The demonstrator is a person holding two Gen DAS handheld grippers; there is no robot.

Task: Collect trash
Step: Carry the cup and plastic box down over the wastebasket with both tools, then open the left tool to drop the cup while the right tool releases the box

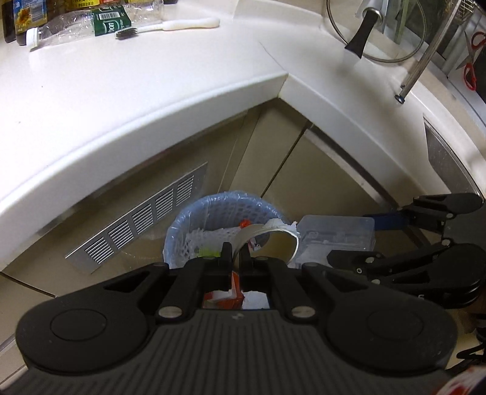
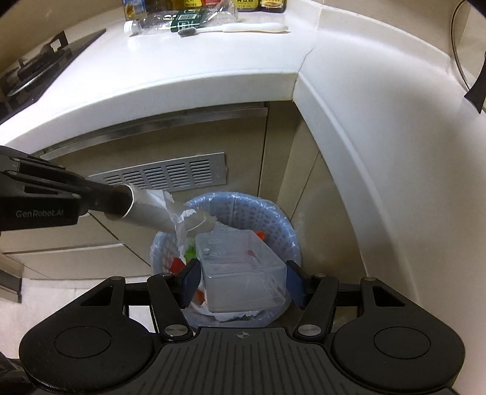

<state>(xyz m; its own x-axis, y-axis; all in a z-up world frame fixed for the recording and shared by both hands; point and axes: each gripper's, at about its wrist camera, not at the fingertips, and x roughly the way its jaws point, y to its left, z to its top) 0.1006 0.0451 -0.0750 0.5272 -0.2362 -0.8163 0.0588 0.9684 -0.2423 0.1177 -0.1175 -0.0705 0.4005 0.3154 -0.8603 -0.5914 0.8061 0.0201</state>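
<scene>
Fingers of the left gripper (image 1: 236,253) pinch a torn paper cup (image 2: 152,209); the right gripper (image 2: 243,281) clasps a clear plastic container (image 2: 240,273), both above the far blue wastebasket (image 2: 273,218) under the counter (image 1: 152,91).

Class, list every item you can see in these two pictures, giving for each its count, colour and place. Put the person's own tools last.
Bin: one, blue mesh with clear liner, on the floor in the cabinet corner, holding trash.
Cardboard tube: one, grey-white with torn paper, over the bin.
Plastic box: one, clear, above the bin.
Counter: one, white, L-shaped.
Empty bottle: one, clear with green label, lying on the counter.
Toothbrush: one, white, beside the bottle.
Vent grille: one, silver, on the cabinet front.
Pot lid: one, glass with black handle, on the counter at right.
Scissors: one, red handles, far right.
Left tool: black, clamped on the tube's wall.
Right tool: blue pads either side of the box.
</scene>
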